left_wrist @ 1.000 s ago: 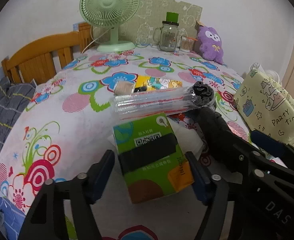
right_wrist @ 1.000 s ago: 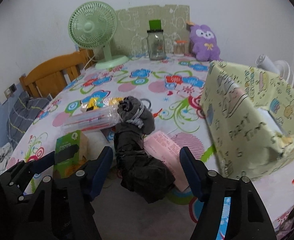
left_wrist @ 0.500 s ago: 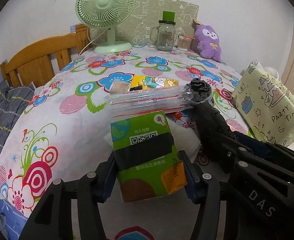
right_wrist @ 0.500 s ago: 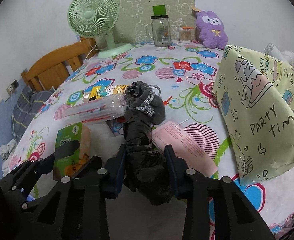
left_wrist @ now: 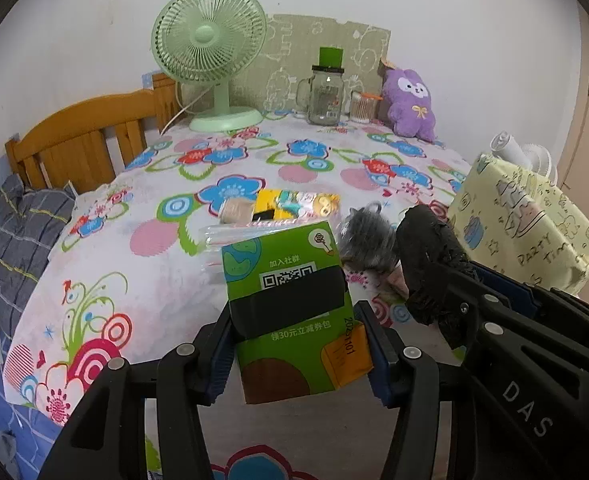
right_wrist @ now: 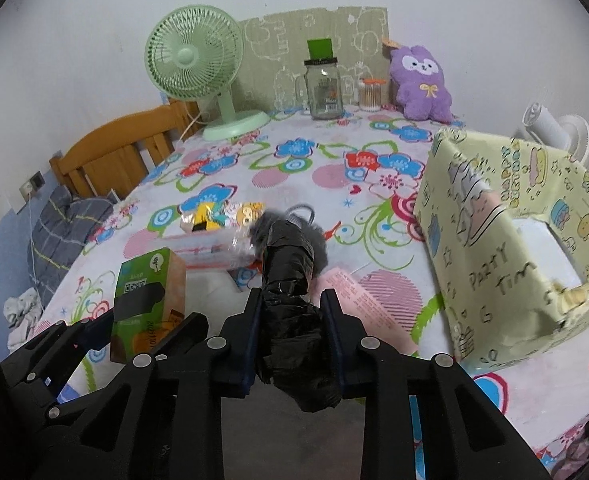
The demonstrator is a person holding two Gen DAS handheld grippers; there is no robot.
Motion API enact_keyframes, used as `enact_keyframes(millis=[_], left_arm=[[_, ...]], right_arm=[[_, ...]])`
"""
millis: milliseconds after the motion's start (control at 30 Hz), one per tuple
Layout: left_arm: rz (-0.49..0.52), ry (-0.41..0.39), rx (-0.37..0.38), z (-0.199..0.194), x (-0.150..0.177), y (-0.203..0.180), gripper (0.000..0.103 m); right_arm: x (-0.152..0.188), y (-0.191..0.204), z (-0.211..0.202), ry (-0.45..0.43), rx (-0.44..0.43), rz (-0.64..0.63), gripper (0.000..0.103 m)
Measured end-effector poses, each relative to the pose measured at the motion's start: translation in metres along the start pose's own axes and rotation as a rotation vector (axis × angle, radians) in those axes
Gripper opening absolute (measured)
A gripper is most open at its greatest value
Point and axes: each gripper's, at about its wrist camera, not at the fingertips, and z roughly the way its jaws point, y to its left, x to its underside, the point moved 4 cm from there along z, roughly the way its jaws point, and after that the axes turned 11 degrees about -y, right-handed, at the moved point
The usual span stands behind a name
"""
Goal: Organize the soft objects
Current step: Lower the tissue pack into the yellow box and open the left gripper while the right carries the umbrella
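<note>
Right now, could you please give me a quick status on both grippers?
Left gripper shut on green tissue pack. Right gripper shut on black bag roll. Both off the table. Yellow box open to the right, path unobstructed.

Right gripper [right_wrist: 292, 334] jaws clamping black bundle [right_wrist: 290, 280] above floral tablecloth [right_wrist: 318, 164].

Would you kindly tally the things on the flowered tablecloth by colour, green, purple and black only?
Green: 2, the fan and the tissue pack in the left tool.
Purple: 1, the plush toy.
Black: 1, the rolled bundle in the right tool.
Total: 4.
</note>
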Motion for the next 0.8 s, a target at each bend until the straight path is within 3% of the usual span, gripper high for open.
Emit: enact_keyframes(millis=[800], left_arm=[[0.029,-0.124,0.015,-0.045,-0.062,-0.026,0.057]], right_arm=[[-0.060,-0.010,-0.059,-0.128,0.021,-0.015,0.031]])
